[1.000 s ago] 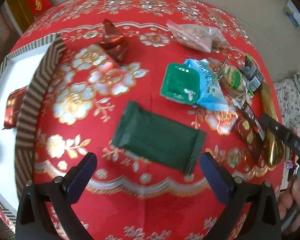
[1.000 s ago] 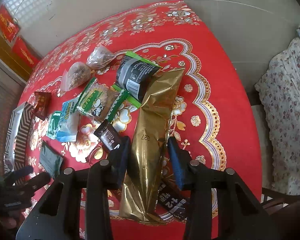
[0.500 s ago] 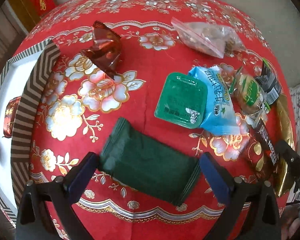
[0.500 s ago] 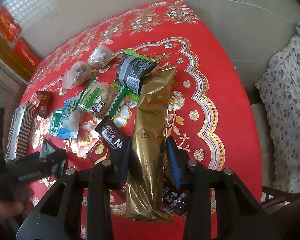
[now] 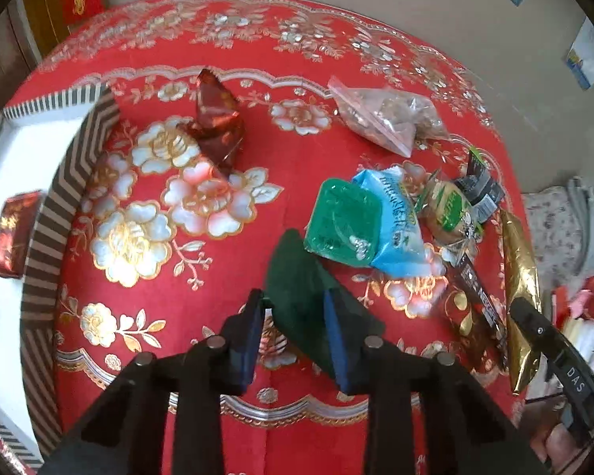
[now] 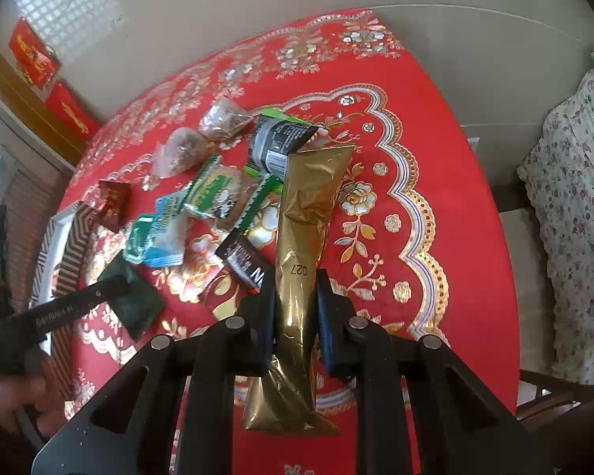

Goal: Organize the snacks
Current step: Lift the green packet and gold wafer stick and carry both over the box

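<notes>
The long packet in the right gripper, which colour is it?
Shiny gold; the long packet shows best in the right wrist view, clamped in the right gripper.

The red floral tablecloth [image 5: 297, 91] carries scattered snack packets [image 5: 380, 217] and what looks like a striped tray [image 5: 63, 198].

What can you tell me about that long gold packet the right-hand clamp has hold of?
The long gold foil packet is a slim, shiny, crinkled pouch, sealed flat at both ends, with "027" printed on it. The right gripper is shut on its lower middle, pads pressing both sides. It points away from the camera over the red floral tablecloth; whether it is lifted off the cloth cannot be told. Its far end reaches the black and green packet, and the dark Nescafe sachet lies beside it.
</notes>
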{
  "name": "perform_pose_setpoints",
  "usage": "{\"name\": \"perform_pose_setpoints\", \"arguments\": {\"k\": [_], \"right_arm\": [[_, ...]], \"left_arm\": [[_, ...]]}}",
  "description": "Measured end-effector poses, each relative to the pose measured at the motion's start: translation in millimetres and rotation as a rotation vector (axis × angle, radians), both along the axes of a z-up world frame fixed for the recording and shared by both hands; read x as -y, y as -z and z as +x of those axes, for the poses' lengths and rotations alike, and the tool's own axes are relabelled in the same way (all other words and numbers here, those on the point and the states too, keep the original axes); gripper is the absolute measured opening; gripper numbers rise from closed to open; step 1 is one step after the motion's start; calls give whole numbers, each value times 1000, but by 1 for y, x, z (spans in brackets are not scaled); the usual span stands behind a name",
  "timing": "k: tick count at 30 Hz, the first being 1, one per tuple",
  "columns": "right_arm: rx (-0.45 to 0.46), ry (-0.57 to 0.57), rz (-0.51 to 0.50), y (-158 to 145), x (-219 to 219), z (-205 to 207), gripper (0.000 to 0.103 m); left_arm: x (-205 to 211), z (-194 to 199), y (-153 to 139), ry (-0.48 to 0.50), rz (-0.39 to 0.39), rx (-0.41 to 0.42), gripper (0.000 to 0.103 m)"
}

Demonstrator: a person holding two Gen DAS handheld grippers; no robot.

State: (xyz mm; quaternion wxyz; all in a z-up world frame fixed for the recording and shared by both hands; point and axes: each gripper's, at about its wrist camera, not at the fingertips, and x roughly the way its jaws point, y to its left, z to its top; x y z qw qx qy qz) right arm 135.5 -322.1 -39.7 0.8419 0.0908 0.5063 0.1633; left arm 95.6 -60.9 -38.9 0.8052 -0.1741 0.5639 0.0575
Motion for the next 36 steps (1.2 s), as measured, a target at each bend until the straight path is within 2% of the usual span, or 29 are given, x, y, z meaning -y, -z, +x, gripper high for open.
{"name": "perform_pose_setpoints", "arguments": {"k": [3,9,14,22,29,36], "right_arm": [[7,2,13,-3,2,-8,17],[1,-2,20,-2,-1,-16,17],[10,-11,20,-6,-5,-23,17],[49,-18,17,-20,-9,-29,17],[59,-11,46,-28,-14,-39,17],[74,-40,40,-36,-35,-44,17]], "left_arm": [[-10,-9,5,5,-44,6,33],[-9,-24,6,36,-56,27,31],[5,-22,-10,100,-80,87,23],[-3,-35,-19,140,-121,113,20],[-8,-43,-30,161,-110,160,17],[-28,-52,-39,136,-109,187,17]]}}
